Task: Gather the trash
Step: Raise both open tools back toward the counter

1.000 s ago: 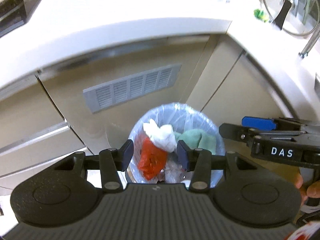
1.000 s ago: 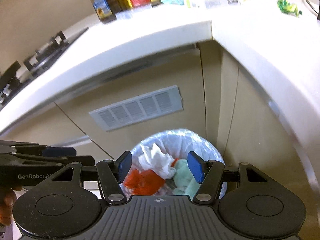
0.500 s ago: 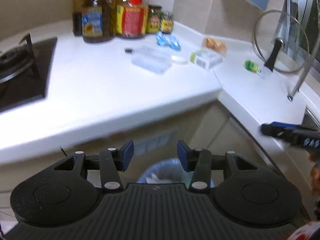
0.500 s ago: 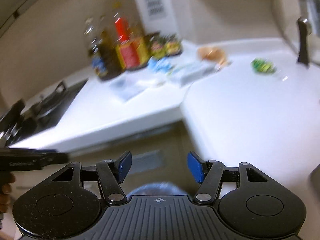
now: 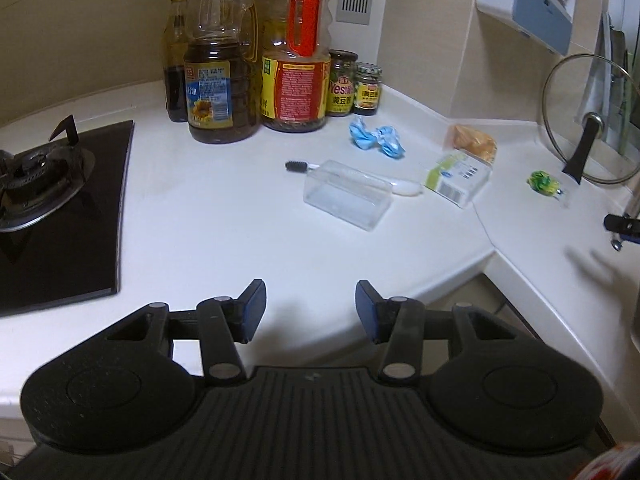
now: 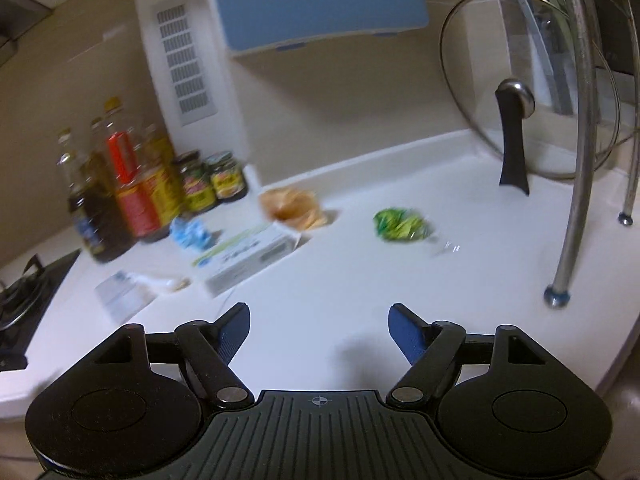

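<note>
White laminate countertop (image 5: 248, 216) is passing under us as we are carrying the left gripper (image 5: 308, 308) and right gripper (image 6: 320, 332) empty, jaws opening for fresh trash. Beyond its front edge, the crumpled green wrapper (image 6: 398, 224) and crumpled blue wrapper (image 5: 374, 140) are lying loose, waiting.

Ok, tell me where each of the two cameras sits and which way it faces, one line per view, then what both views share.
Left wrist: sits on the left gripper, looks down across the white counter toward the oil bottles and stove; its own jaws show, opening, nothing between them.
Right wrist: sits on the right gripper, faces the counter corner with the pot lid and green wrapper; jaws opening, nothing between them.
Shared: bottles, blue wrapper, white box, green wrapper, lid.
</note>
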The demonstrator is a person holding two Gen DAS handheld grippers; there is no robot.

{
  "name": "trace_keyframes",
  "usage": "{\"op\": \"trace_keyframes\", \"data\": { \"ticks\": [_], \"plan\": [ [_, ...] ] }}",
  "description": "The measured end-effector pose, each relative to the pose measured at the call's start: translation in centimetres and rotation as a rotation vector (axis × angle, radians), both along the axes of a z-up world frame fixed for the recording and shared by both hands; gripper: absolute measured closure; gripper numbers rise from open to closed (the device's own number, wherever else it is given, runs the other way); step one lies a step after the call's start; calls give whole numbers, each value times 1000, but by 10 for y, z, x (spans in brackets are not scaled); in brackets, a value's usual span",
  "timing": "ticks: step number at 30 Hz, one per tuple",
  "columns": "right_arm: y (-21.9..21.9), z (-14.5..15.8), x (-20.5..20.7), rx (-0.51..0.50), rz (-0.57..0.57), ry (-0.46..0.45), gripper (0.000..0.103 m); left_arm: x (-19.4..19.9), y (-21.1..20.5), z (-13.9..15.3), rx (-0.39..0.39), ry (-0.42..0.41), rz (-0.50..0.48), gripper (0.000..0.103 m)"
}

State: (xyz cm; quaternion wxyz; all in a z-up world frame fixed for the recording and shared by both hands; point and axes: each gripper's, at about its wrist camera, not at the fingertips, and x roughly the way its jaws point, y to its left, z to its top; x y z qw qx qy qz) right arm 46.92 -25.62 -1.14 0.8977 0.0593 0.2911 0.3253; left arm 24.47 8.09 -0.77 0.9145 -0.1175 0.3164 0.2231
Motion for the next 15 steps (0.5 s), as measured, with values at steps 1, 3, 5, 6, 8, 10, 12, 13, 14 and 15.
{"op": "trace_keyframes", "data": {
  "ticks": [1, 3, 5, 6, 8, 10, 12, 13, 14, 15],
  "plan": [
    [1, 0, 6, -3, -5, -4, 26, 5, 4, 0, 1, 1, 1, 56],
    [4, -2, 22, -14, -14, -15, 26, 15, 11, -1, 4, 6, 4, 54],
    [8, -4, 37, -30, -19, -25, 25, 26, 18, -2, 7, 9, 8, 54],
    [11, -7, 46, -38, -21, -30, 25, 32, 21, -2, 9, 12, 10, 52],
    [14, -11, 62, -51, -26, -32, 24, 43, 26, -3, 14, 16, 16, 50],
    [17, -15, 79, -54, -37, -40, 24, 54, 32, -3, 18, 15, 18, 49],
    [19, -20, 97, -58, -49, -36, 23, 64, 36, -4, 19, 18, 22, 49],
    [20, -23, 105, -61, -57, -35, 23, 68, 38, -5, 19, 19, 25, 49],
    [22, -25, 112, -63, -64, -33, 23, 72, 40, -5, 19, 21, 27, 49],
    [23, -28, 121, -65, -69, -31, 23, 76, 42, -6, 18, 23, 31, 49]
  ]
}}
